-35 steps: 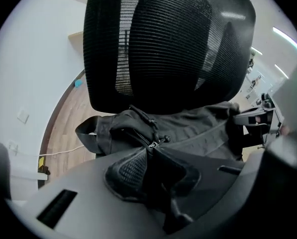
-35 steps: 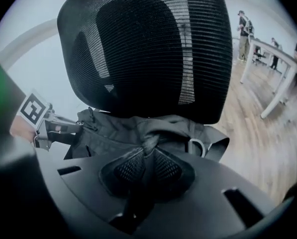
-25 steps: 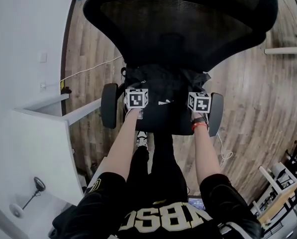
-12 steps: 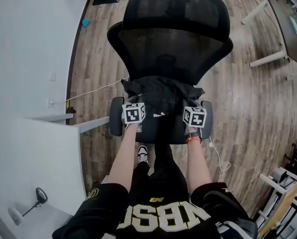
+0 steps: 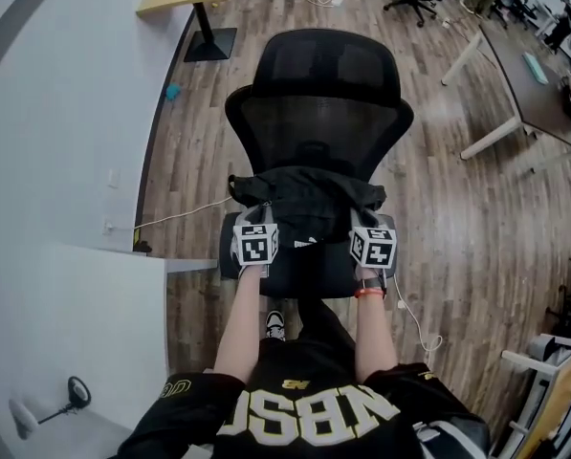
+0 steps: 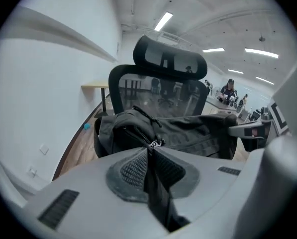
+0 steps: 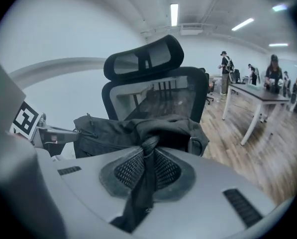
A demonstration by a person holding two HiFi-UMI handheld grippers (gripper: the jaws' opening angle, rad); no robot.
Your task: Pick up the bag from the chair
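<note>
A black bag (image 5: 306,197) hangs over the seat of a black mesh office chair (image 5: 316,113), held up from both ends. My left gripper (image 5: 254,228) is shut on a dark strap of the bag (image 6: 153,178) at its left end, beside a zip pull. The bag's body (image 6: 183,133) stretches away toward the chair back. My right gripper (image 5: 371,229) is shut on a twisted strap (image 7: 144,183) at the bag's right end. The bag (image 7: 133,131) sags between the two grippers in front of the chair's headrest (image 7: 143,59).
A white wall and white desk (image 5: 65,314) stand at the left, with a cable (image 5: 185,213) on the wood floor. A grey table (image 5: 534,75) stands at the right; another table (image 7: 260,98) and several people show in the right gripper view.
The head view has pulled back and up from the chair, so the whole chair shows. Both grippers have stayed shut on the bag's straps, and the bag has come up with them.
</note>
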